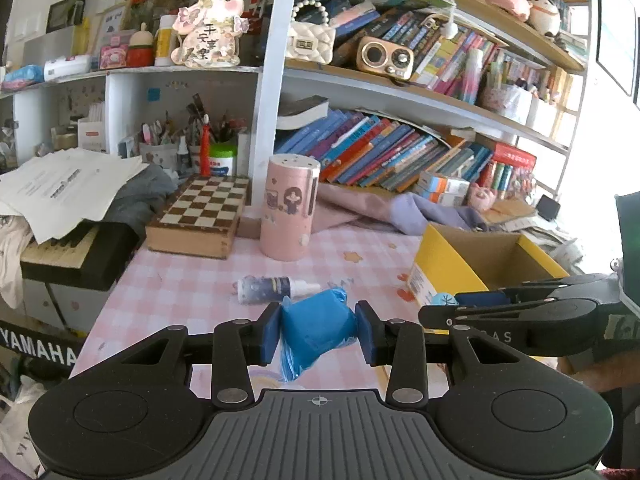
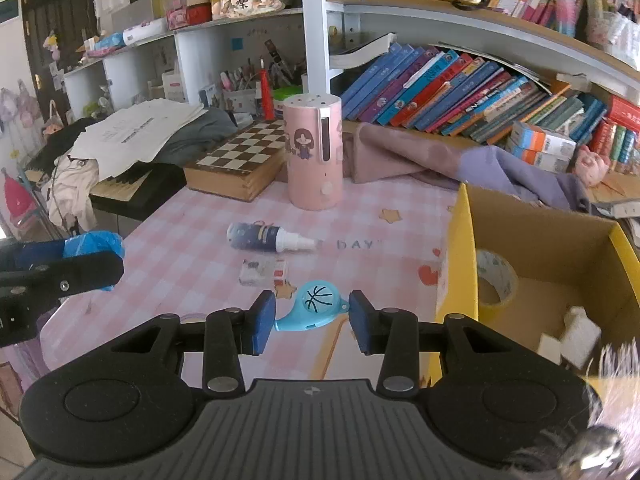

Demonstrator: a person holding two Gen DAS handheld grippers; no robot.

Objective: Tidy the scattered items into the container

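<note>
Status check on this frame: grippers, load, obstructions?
Left gripper shut on blue bag roll. Right gripper shut on blue basketball charm. Yellow box right, open. Nothing visible blocking.

The left gripper [image 1: 316, 333] points forward and somewhat downward, its two blue pads [image 1: 269, 332] pressed against either side of a blue plastic bundle [image 1: 316, 328], which is squeezed in at the waist between them; the black linkage arms behind the pads angle inward. The right gripper [image 2: 312, 322] also tilts downward, its pads [image 2: 262, 322] clamping a small light-blue teardrop-shaped piece [image 2: 316, 306], one pad on its tail end, the other on its rounded end; in the left wrist view the right gripper reaches in from the right edge, seen side-on; in the right wrist view the left gripper enters from the left edge, level with it.
</note>
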